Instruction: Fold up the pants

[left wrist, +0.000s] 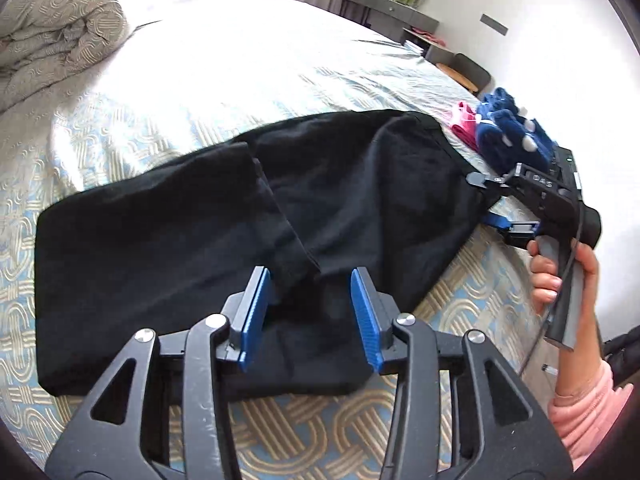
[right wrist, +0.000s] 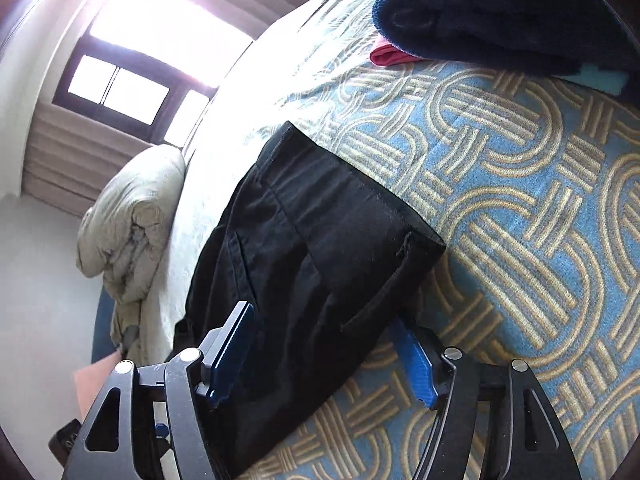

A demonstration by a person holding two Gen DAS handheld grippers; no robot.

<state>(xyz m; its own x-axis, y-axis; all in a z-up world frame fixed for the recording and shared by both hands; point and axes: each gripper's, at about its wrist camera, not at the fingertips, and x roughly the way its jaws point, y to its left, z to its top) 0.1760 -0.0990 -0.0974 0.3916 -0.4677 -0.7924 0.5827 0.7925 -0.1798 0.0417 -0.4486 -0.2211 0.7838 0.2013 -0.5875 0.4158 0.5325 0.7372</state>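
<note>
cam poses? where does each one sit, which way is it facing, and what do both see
Left wrist: on the left gripper, tilted down over the black pants on the bed; shows its fingers, the right gripper and right hand.
Right wrist: on the right gripper, low at the pants' edge, facing the window.
Shared: pants, bed, rolled quilt, blue clothes.

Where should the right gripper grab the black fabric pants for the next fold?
Probably the waistband corner of the black fabric pants, the stiff stitched edge nearest the right gripper. Come in low from the bed's near edge, one finger sliding under the corner; its open jaws already straddle that end. The cloth lies flat on the patterned blue bedspread, so a top pinch would catch only one layer.
</note>
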